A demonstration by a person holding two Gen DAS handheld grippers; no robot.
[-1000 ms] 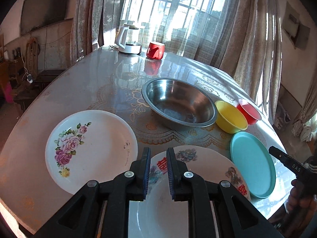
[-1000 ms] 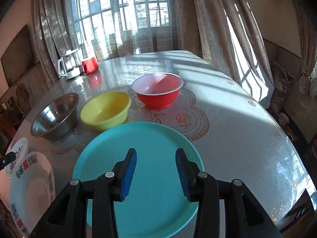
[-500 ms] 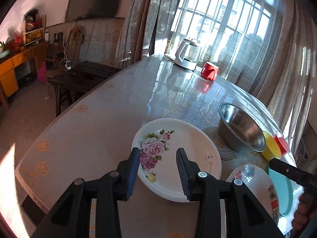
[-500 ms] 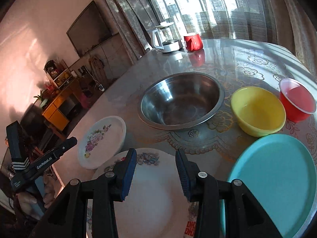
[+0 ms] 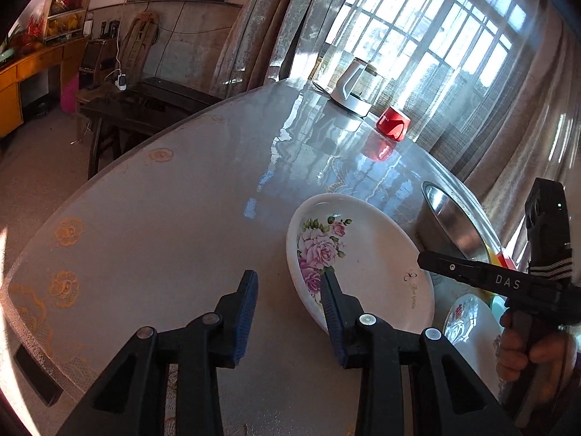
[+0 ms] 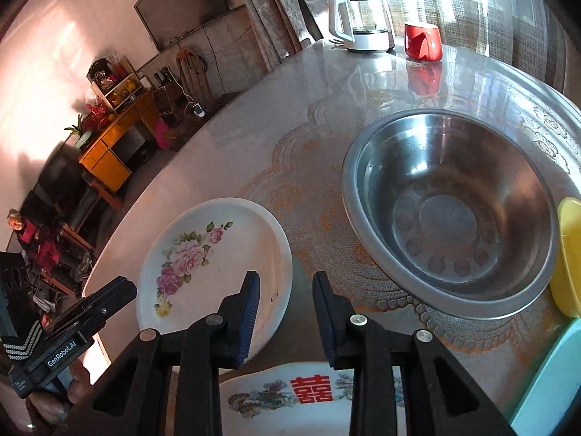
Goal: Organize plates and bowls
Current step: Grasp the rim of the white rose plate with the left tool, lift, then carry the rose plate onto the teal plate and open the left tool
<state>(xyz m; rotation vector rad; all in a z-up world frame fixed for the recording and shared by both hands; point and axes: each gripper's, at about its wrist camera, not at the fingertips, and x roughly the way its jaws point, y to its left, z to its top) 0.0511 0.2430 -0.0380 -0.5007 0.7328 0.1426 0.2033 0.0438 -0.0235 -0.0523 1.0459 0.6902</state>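
Both grippers have swung left since the earlier frames, off the teal plate and the double-happiness plate toward the rose plate (image 6: 214, 265), which lies flat on the desk (image 5: 174, 225) — round, so without a long axis, its rose spray toward the left rim in the right wrist view. The left gripper (image 5: 288, 314) straddles that plate's near-left rim, its fingers apart and narrowing, clamped on nothing. The right gripper (image 6: 285, 318) hovers by the plate's right edge, its fingers apart and closing, gripping nothing. Beside it sits the steel bowl (image 6: 450, 210); the yellow bowl (image 6: 568, 254), teal plate (image 6: 552, 381) and double-happiness plate (image 6: 290, 396) are cut off.
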